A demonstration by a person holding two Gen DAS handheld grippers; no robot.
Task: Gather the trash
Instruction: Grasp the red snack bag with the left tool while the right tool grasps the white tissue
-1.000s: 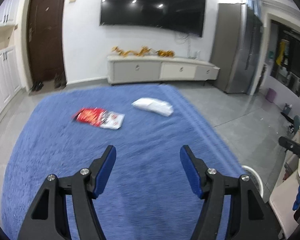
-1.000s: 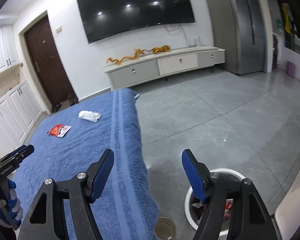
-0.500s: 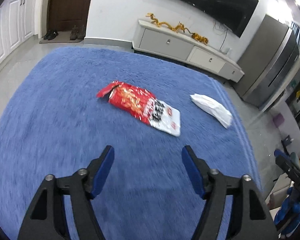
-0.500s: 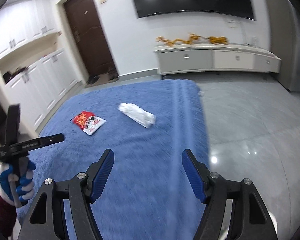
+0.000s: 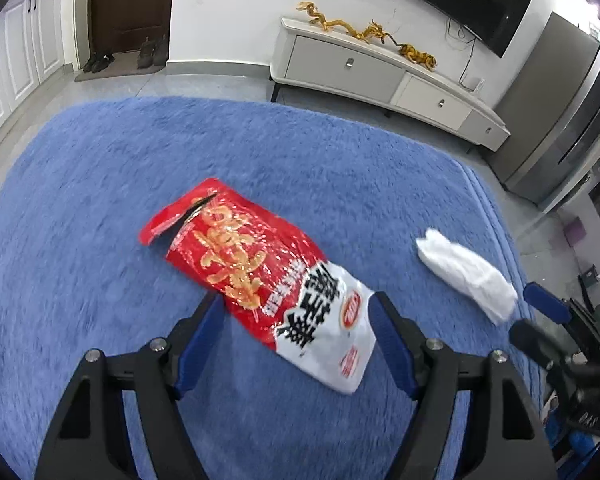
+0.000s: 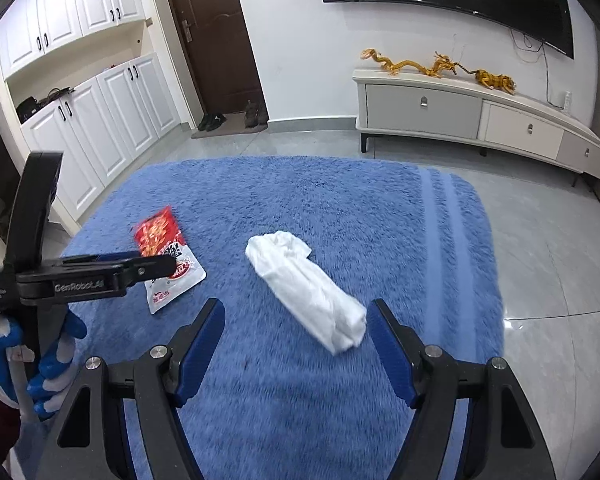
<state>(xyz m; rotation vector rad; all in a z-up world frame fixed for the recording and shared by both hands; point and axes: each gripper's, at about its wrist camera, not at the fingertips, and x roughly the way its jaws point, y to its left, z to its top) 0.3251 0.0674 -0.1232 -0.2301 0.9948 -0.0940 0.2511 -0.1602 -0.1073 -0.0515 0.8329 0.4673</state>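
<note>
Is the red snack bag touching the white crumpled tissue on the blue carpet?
Apart. The right wrist view shows bare blue carpet between the red snack bag and the white crumpled tissue.

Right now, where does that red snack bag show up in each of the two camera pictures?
Left wrist view: the red snack bag lies centre frame, its white end between the left gripper fingers.
Right wrist view: the bag lies left of centre, partly behind the other gripper.
Shared landmark: the white crumpled tissue on the blue rug.
</note>
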